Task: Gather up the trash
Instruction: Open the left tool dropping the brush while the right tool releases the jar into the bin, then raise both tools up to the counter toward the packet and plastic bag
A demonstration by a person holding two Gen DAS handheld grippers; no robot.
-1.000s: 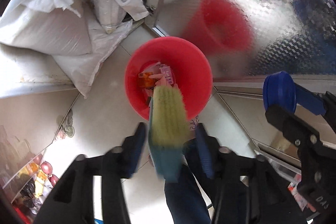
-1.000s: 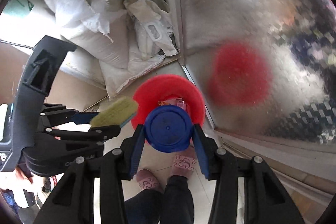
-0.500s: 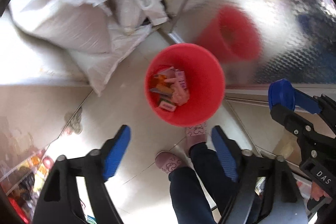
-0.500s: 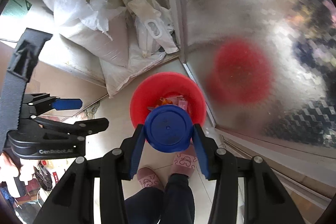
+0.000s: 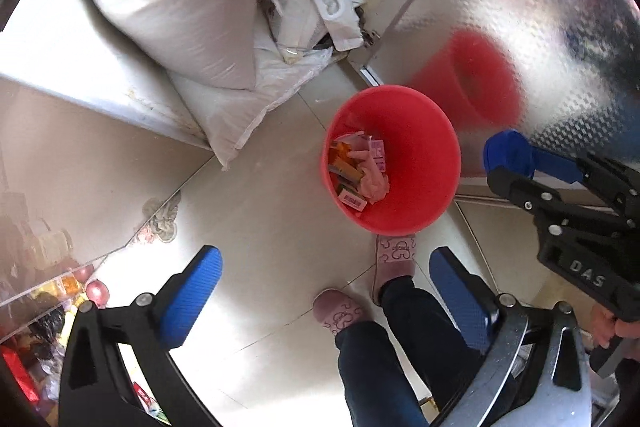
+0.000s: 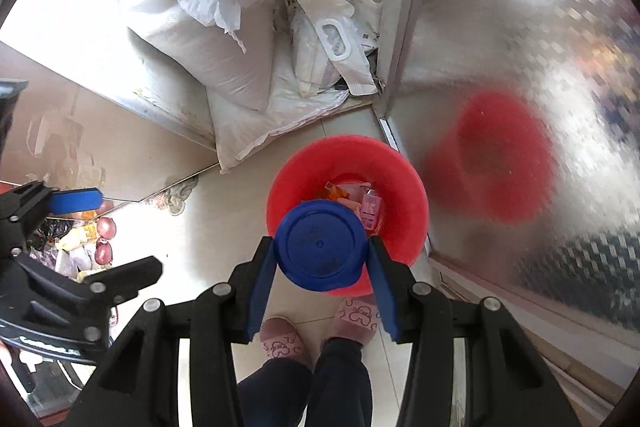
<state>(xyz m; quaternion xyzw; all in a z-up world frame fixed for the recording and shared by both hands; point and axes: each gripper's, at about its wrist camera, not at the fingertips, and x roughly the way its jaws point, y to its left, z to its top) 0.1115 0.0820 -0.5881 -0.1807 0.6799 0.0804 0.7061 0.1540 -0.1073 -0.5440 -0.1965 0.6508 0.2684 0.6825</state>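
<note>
While the right gripper (image 6: 323, 269) is clamping a blue lid (image 6: 320, 245) above the red bin (image 6: 404, 195) holding trash, the left gripper (image 5: 326, 291) is gaping empty; releasing off-centre risks the lid striking the rim and rolling away.

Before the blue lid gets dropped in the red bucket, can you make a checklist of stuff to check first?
1. Right gripper holds the blue lid: ok, both fingers press its sides.
2. Lid is above the red bucket: ok in the right wrist view, where it overlaps the near rim; exact height cannot tell.
3. Bucket has room: ok, the wrappers cover only the bottom.
4. Left gripper is empty and out of the way: ok, open wide, nothing between its fingers.
5. Slippers are clear of the drop: cannot tell, one toe sits right at the bucket's edge.
</note>
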